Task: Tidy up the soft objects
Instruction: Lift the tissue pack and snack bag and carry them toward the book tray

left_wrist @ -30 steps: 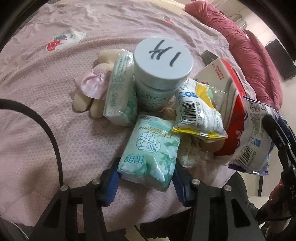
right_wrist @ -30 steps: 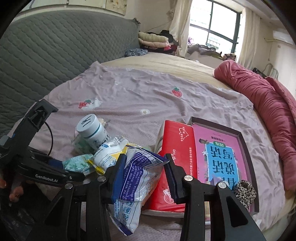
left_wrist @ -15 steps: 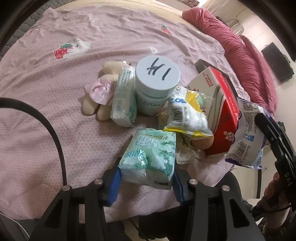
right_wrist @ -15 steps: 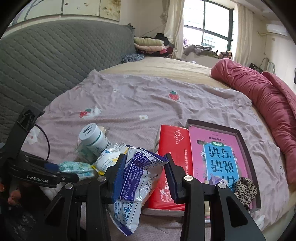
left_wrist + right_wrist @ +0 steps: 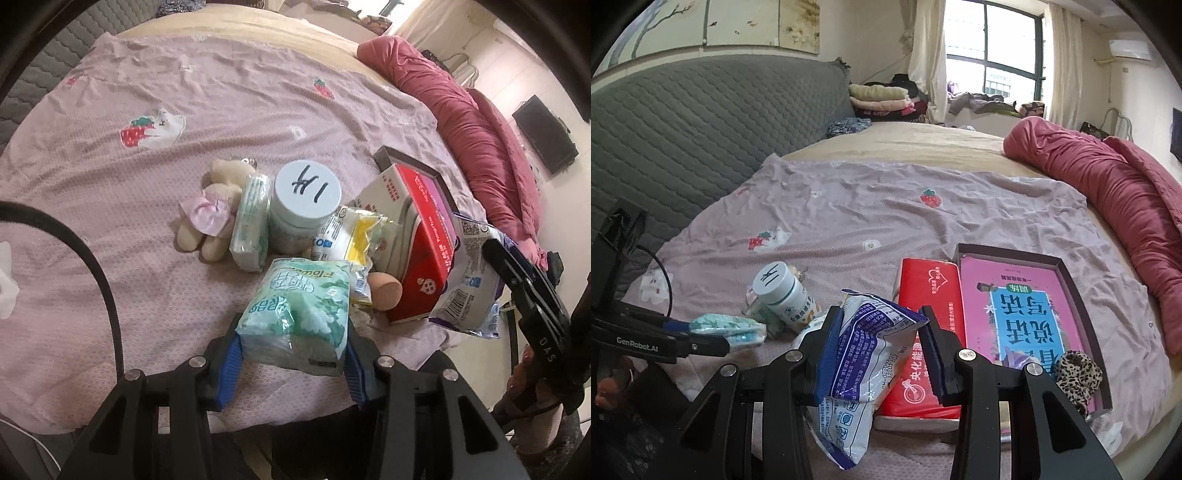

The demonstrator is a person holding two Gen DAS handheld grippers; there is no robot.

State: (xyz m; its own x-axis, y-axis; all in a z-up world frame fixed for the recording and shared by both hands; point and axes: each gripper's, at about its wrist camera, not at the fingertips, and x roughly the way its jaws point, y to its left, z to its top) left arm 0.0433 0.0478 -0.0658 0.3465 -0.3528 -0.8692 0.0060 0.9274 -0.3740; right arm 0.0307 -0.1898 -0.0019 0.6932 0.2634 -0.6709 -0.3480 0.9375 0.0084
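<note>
Left gripper [image 5: 291,354] is closed on a pale green tissue pack [image 5: 299,314], blue pads pressing both its sides; the pack is held clear above the pink bedsheet [image 5: 110,206], its plastic wrap crinkled and printed with leaves, the word "Flower" legible. Right gripper [image 5: 873,354] clamps a white-and-purple snack bag [image 5: 857,362], squeezed and creased between the pads, its lower end hanging below them; small print and a barcode show but cannot be read.

On the sheet behind the left gripper: a second green tissue pack [image 5: 251,225] standing on edge, leaning against a white jar [image 5: 304,206] whose pale blue lid bears black handwritten marks. A cream plush toy [image 5: 218,206] in a pink dress lies just beside that pack. A yellow-and-white snack packet [image 5: 354,236] rests against the jar.

A red tissue pack [image 5: 923,332] lies alongside a shallow dark box [image 5: 1067,273]. The box holds a pink-and-blue book [image 5: 1019,314] with large Chinese characters and a leopard-print scrunchie [image 5: 1078,376] at its near corner.
</note>
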